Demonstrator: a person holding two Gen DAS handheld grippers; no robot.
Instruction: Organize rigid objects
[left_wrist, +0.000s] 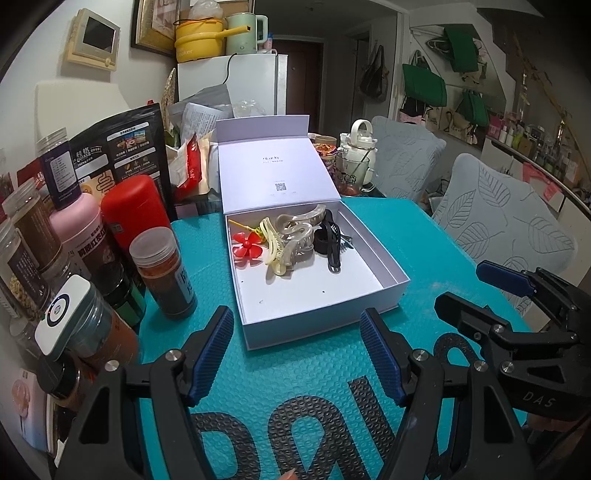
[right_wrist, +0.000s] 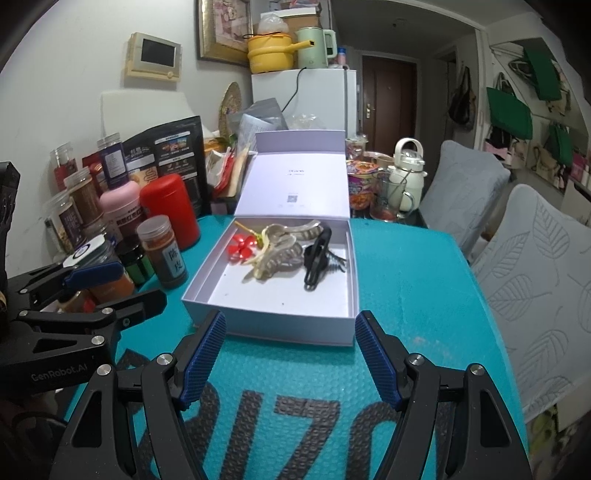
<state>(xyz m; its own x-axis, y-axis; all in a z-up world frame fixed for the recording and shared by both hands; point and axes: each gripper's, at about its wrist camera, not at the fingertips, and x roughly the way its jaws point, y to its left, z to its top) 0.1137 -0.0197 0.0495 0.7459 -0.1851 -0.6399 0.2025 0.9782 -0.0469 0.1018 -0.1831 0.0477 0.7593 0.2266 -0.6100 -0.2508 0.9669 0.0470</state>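
Observation:
An open white box (left_wrist: 369, 295) (right_wrist: 258, 325) stands on the teal mat with its lid tipped back. Inside, at the far end, lie a red flower clip (left_wrist: 248, 245) (right_wrist: 242, 246), a cream claw clip (left_wrist: 274, 246) (right_wrist: 263, 258), a grey translucent claw clip (left_wrist: 301, 230) (right_wrist: 291, 236) and a black clip (left_wrist: 330, 240) (right_wrist: 317, 258). My left gripper (left_wrist: 297, 350) is open and empty, just in front of the box. My right gripper (right_wrist: 290, 354) is open and empty, also in front of the box; it shows at the right of the left wrist view (left_wrist: 480, 291).
Jars, a red canister (left_wrist: 131, 210) (right_wrist: 171, 206), a pink bottle (right_wrist: 120, 201) and a spice jar (left_wrist: 162, 271) (right_wrist: 164, 254) crowd the mat's left side. A glass mug (right_wrist: 388, 199) and white kettle (right_wrist: 406, 173) stand behind the box. Two cushioned chairs (right_wrist: 535, 266) line the right edge.

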